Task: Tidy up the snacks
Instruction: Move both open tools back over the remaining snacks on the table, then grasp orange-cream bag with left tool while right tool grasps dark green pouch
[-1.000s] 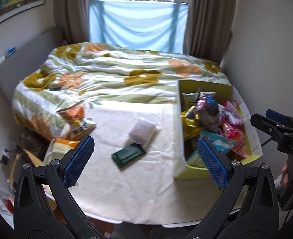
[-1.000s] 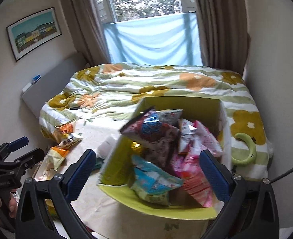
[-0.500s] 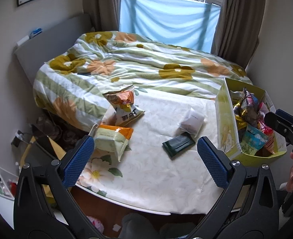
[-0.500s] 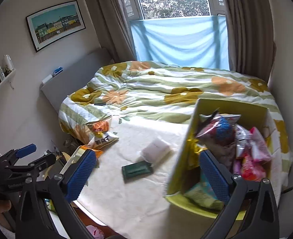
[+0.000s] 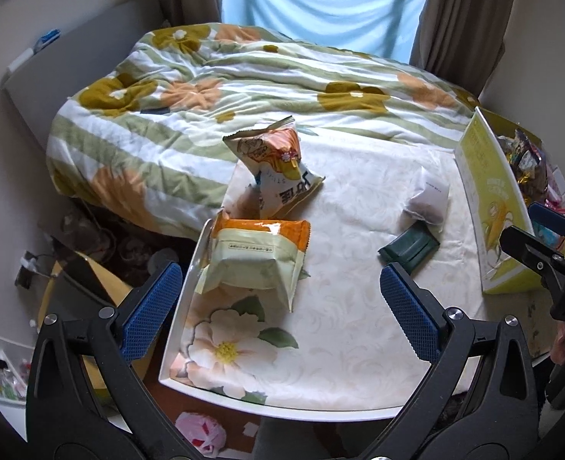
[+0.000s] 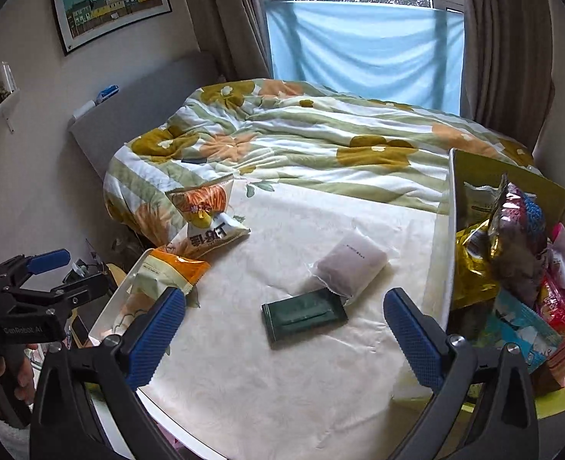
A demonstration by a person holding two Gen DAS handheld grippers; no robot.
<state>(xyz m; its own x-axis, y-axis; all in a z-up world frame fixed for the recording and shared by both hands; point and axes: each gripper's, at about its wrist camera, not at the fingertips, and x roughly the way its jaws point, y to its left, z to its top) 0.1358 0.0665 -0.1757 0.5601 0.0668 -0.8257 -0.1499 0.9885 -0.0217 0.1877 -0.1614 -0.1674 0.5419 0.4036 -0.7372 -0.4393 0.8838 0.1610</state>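
Observation:
Loose snacks lie on a white table: an orange-and-cream bag near the left edge, an orange chip bag behind it, a pale pouch and a dark green packet. A yellow-green box full of snack packs stands at the right. My left gripper hovers open just before the orange-and-cream bag. My right gripper hangs open above the green packet. Neither holds anything.
The table butts against a bed with a flowered quilt. Clutter and a pink bag lie on the floor at the left and front. The right gripper's body shows beside the box; the left one at the table's left.
Both views have swung left. The box has slid to the right edge, and the two bags at the left now sit in front of my left gripper. Both grippers stay open.

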